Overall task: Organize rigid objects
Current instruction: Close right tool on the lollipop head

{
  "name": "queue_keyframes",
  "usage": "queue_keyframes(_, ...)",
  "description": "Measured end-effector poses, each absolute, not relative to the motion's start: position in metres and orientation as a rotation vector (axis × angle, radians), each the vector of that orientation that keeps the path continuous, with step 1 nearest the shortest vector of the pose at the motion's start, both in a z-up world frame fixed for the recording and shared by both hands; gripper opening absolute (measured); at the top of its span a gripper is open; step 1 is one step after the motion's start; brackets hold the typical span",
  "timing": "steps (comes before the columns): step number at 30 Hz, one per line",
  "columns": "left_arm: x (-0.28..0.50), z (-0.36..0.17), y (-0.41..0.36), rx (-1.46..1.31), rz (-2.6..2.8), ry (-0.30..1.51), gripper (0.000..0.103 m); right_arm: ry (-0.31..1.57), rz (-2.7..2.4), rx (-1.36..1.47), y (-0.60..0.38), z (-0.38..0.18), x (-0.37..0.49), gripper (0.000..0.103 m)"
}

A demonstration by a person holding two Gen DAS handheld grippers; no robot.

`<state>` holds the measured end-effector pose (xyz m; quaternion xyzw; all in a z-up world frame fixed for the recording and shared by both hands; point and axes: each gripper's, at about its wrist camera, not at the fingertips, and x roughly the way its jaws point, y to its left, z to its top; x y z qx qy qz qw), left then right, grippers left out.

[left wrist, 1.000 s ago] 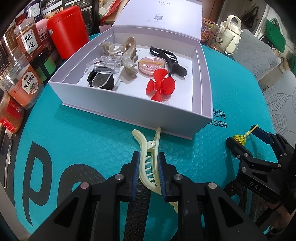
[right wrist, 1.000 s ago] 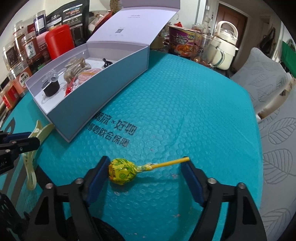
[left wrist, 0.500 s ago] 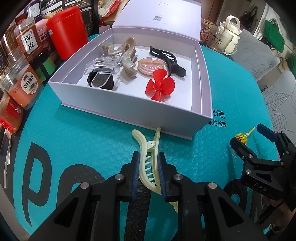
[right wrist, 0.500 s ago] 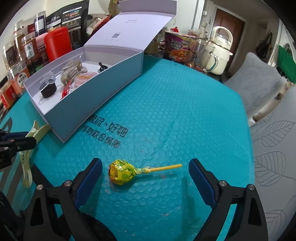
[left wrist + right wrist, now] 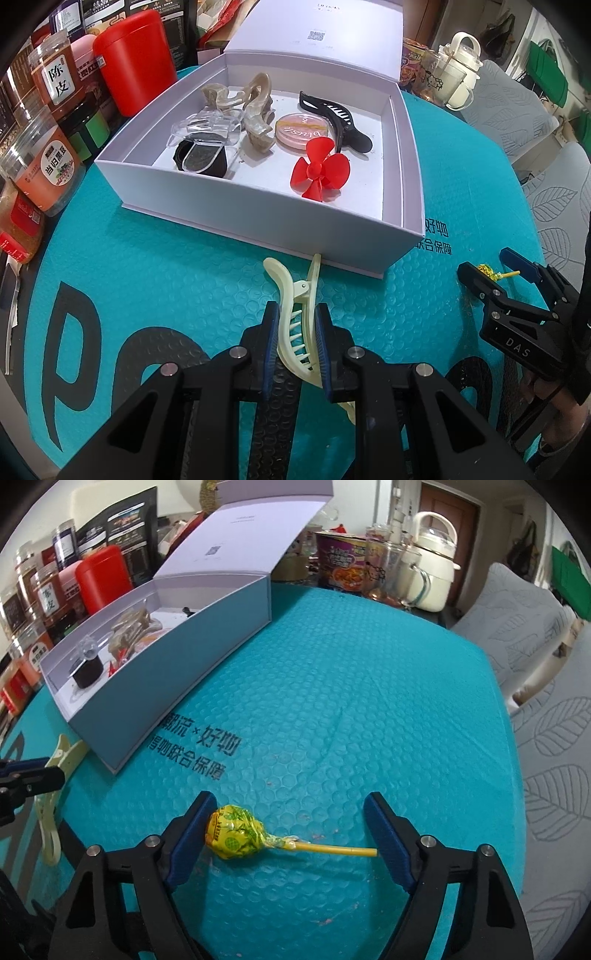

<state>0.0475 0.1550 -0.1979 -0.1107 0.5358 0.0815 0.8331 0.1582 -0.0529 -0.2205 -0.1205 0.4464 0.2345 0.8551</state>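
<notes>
Left gripper (image 5: 295, 332) clenched on cream hair clip (image 5: 295, 321), lower centre, just below the white box (image 5: 258, 221). Right gripper (image 5: 290, 823) — jaws just closing, not pressing — straddles yellow lollipop (image 5: 236, 834) on the teal mat (image 5: 332, 701), lower centre.

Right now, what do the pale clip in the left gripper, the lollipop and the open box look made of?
Pale clip: looks like moulded plastic, cream, slight gloss; thin comb teeth and a hinge pin show.
Lollipop: crinkled glossy wrapper, probably plastic film, printed yellow-green; the yellow stick could be plastic or paper.
Open box: likely rigid paperboard, matte pale lilac; thick straight walls, hinged flat lid.
</notes>
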Motion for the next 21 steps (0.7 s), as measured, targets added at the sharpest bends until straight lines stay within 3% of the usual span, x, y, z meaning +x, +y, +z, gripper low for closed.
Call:
queue_keyframes(4,0.049,-0.199,0.156,-0.231,0.168,1.138,0.019,0.922,0.404,-0.255,-0.054,-0.221,0.152,0.093)
queue_keyframes(14,0.05,-0.2,0.156,-0.223,0.162,1.143,0.019,0.895,0.355,-0.244,-0.05,-0.219,0.145,0.092)
queue_keyframes(21,0.05,-0.2,0.156,-0.228,0.164,1.14,0.019,0.925,0.391,-0.193,-0.055,-0.222,0.151,0.086)
